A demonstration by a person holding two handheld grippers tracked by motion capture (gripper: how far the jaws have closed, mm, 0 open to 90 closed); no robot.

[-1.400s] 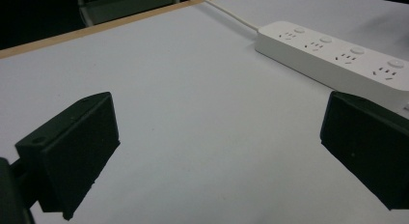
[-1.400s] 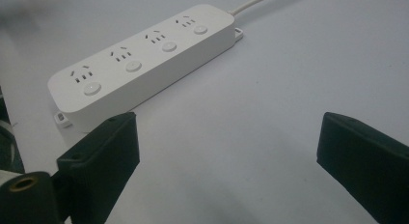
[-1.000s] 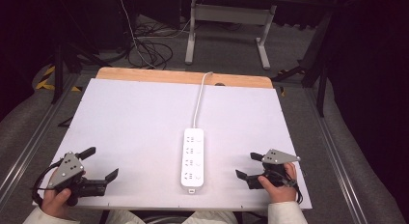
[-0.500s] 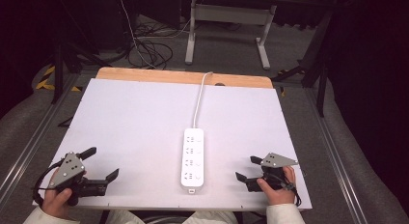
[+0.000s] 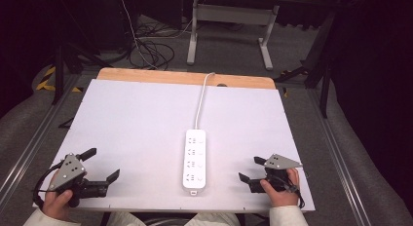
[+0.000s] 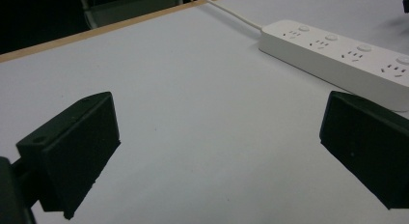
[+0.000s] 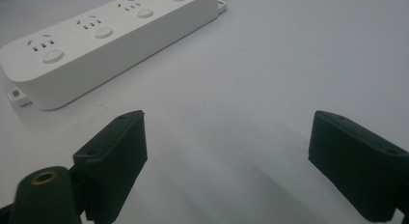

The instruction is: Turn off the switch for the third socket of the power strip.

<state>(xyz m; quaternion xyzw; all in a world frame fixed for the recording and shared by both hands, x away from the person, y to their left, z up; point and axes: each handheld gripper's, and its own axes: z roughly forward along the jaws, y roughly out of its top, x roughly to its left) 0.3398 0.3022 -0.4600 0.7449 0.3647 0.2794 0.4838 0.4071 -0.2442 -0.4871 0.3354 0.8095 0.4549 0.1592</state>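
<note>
A white power strip [image 5: 195, 160] with several sockets lies lengthwise at the middle of the white tabletop [image 5: 141, 119], near the front edge. Its white cable [image 5: 200, 102] runs off over the far edge. My left gripper [image 5: 103, 163] rests open at the front left corner, its jaws pointing right toward the strip and nothing between them. My right gripper [image 5: 249, 169] rests open at the front right, pointing left at the strip. In the left gripper view the power strip [image 6: 337, 55] lies beyond my left gripper [image 6: 217, 137]. In the right gripper view the power strip [image 7: 111, 35] lies up and left of my right gripper [image 7: 226, 142].
A wooden strip [image 5: 146, 76] edges the table's far side. Metal rails [image 5: 29, 148] run along both sides. Beyond, on the floor, are tangled cables [image 5: 151, 46] and a desk frame's legs [image 5: 263, 46].
My right gripper has slipped slightly toward the table's near edge. The left gripper and the power strip have not moved.
</note>
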